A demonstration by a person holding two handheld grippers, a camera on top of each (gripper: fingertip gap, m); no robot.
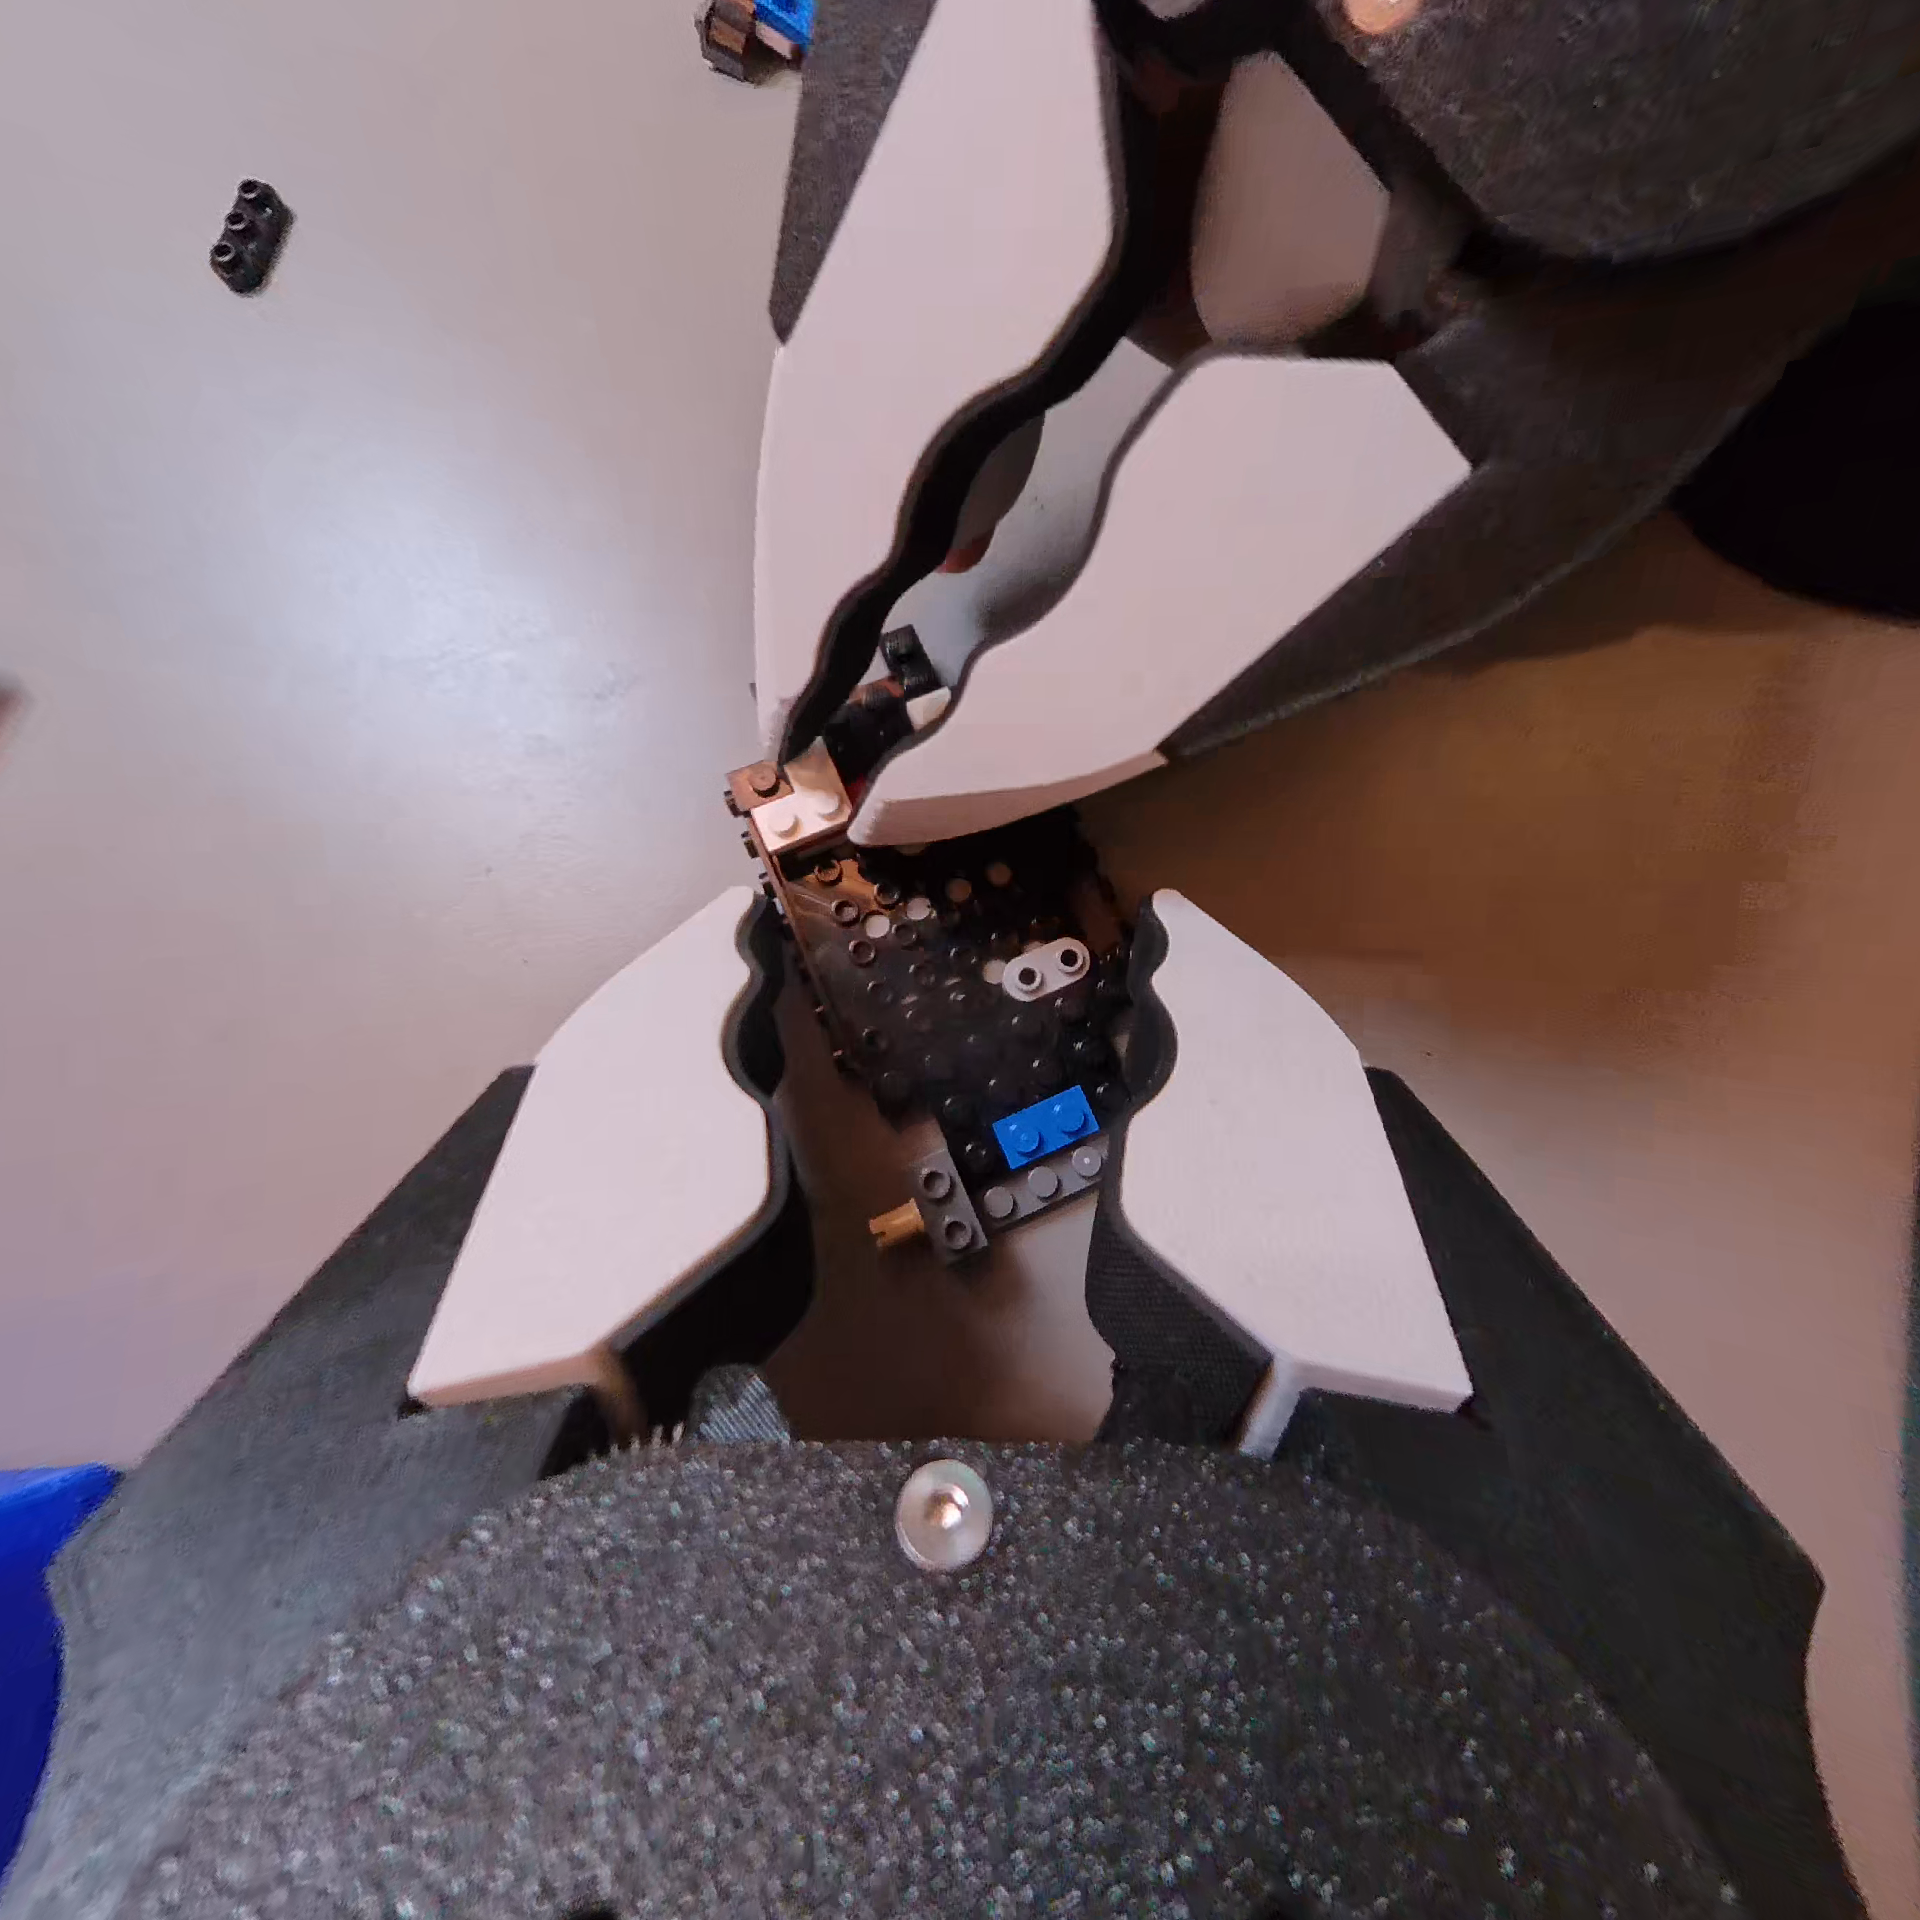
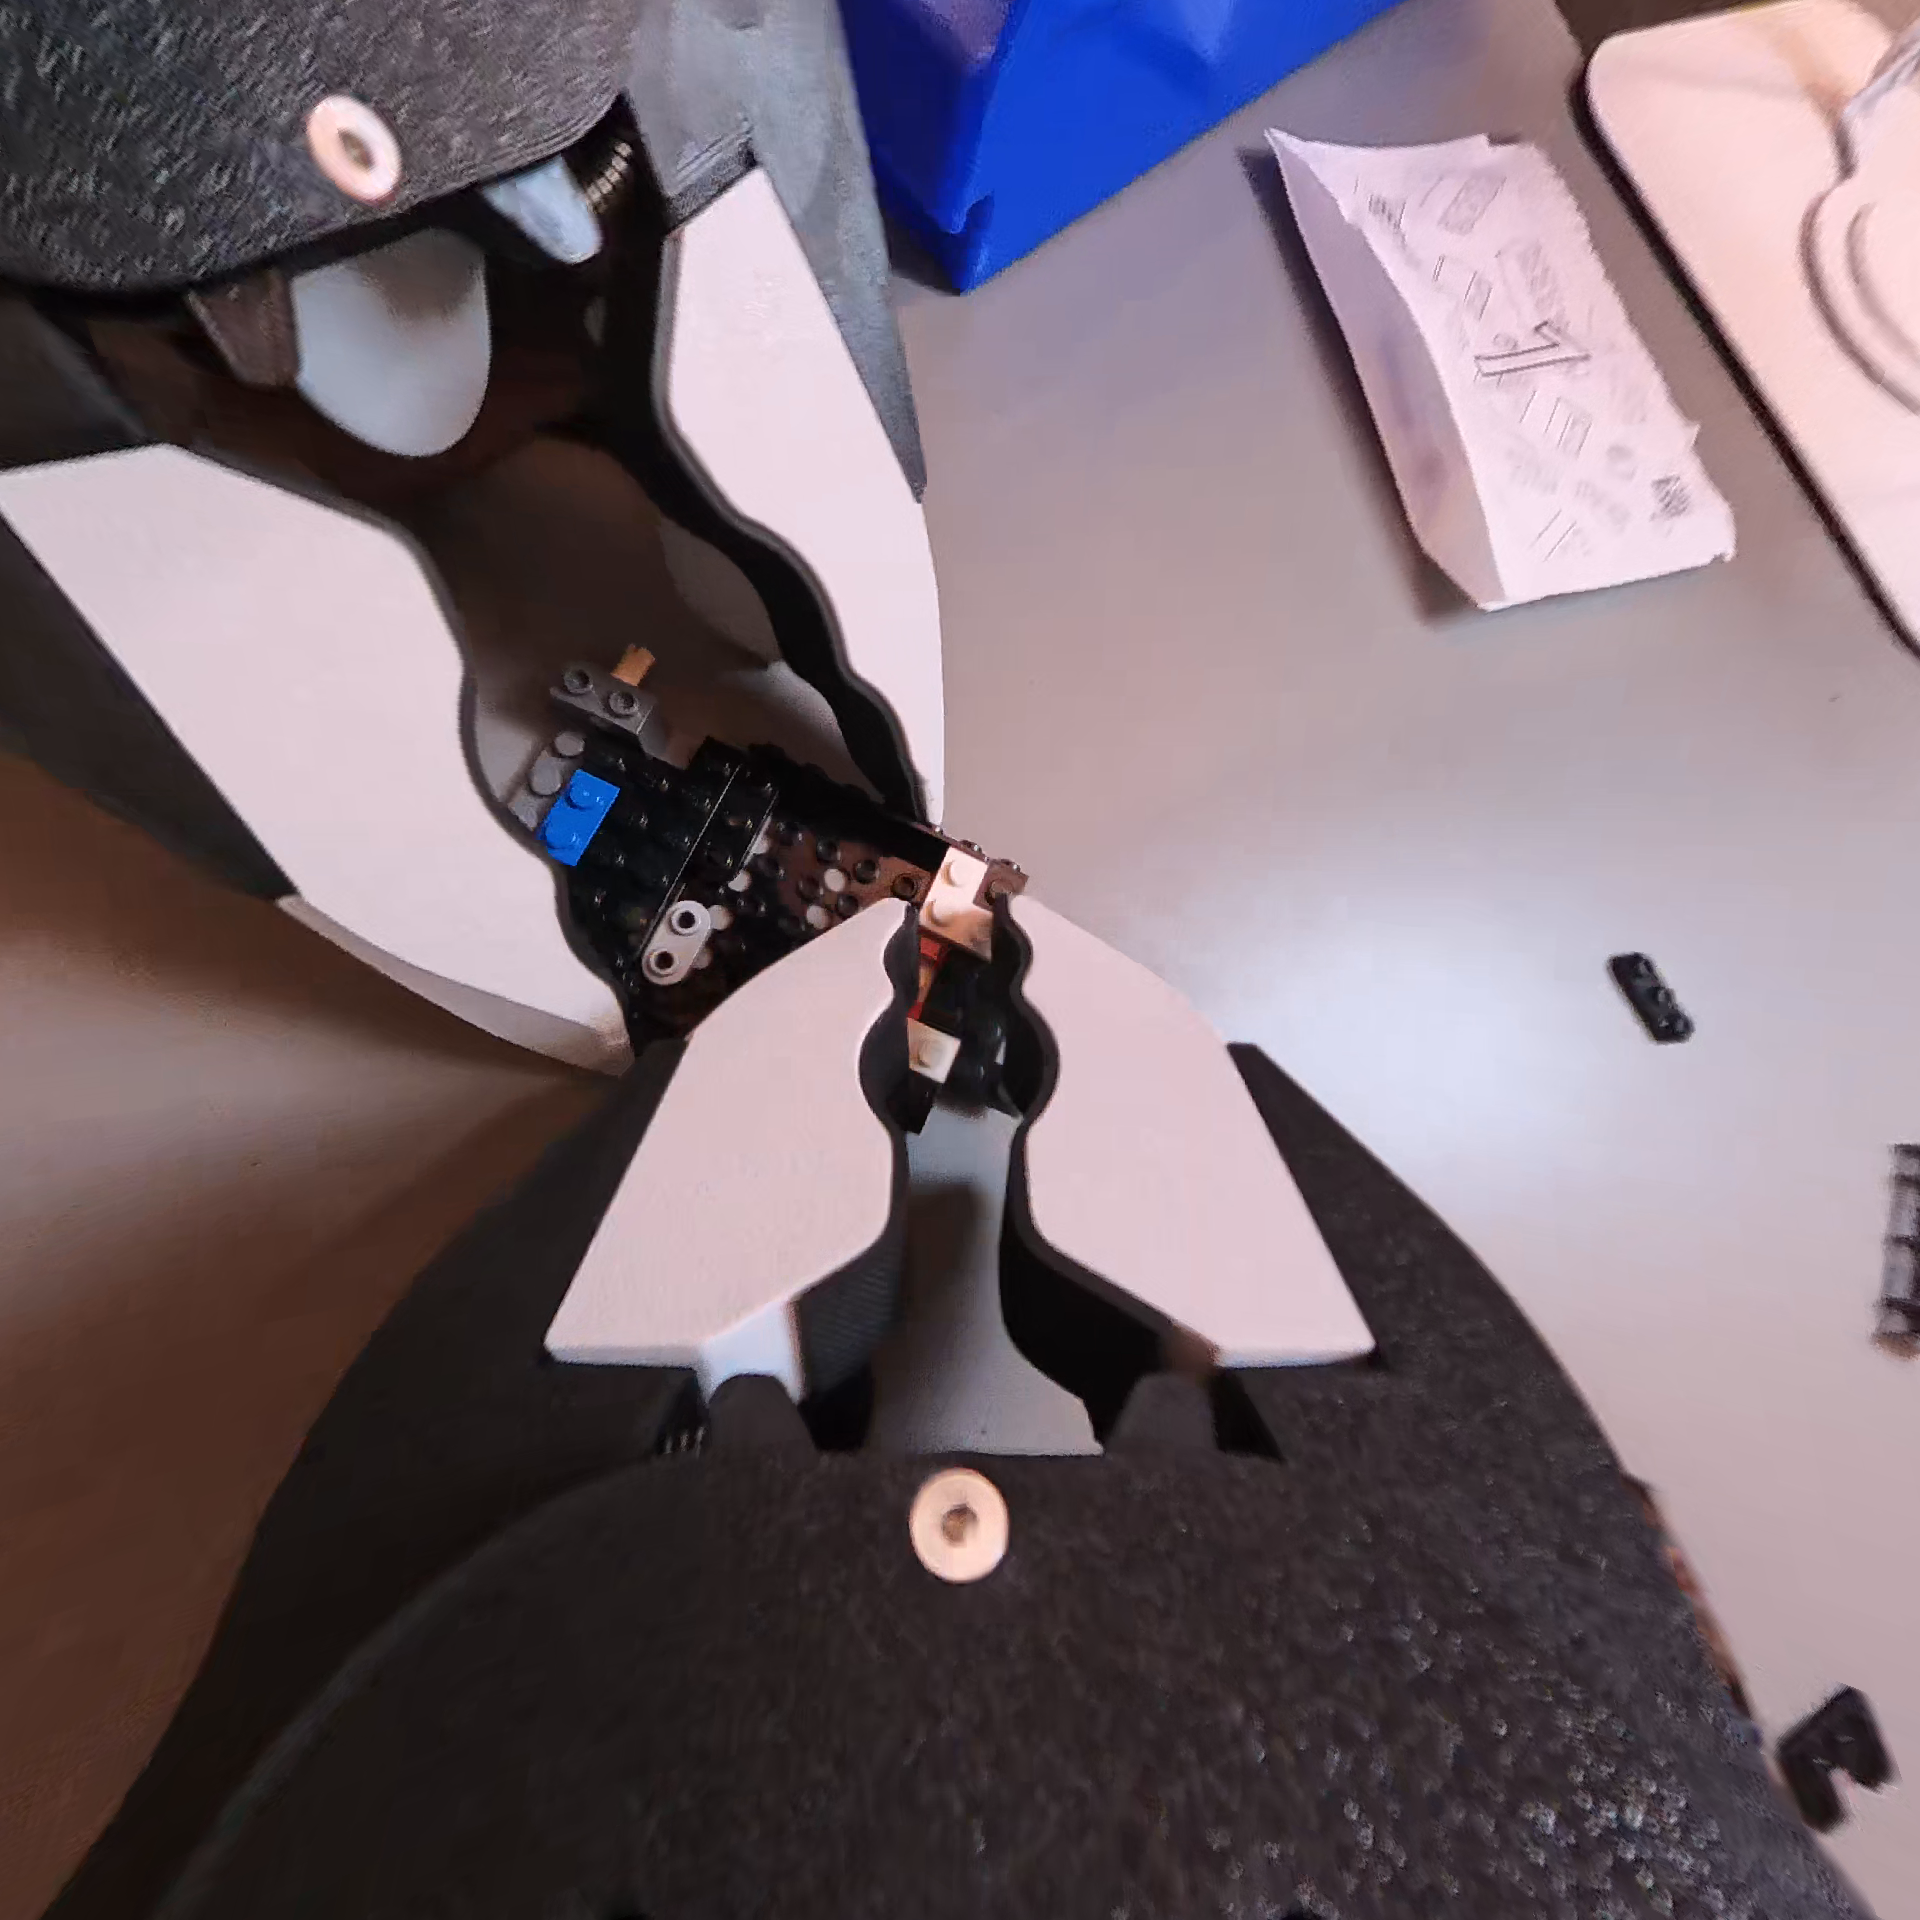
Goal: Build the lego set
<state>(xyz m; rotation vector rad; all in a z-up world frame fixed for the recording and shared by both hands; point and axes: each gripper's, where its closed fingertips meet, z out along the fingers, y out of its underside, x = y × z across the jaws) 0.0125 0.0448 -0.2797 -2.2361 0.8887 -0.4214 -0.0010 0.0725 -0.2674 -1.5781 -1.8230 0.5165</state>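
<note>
Two grippers met over one black brick assembly [image 1: 966, 997]. Nearest, the left gripper [image 1: 951, 935] had its fingers closed partway against the assembly's sides, blue brick [image 1: 1042, 1132] and grey plates toward its palm. Beyond its tips, the right gripper [image 2: 951, 914] pinched the assembly's far end narrowly, at the white corner brick [image 2: 961, 891]. Farther off on the table [image 1: 364, 623] lay a loose black brick [image 1: 249, 234].

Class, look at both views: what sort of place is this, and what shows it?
Probably a desk or hobby worktable for toy-brick building: a pale tabletop with a loose black brick, a blue bin, and a folded printed sheet.
</note>
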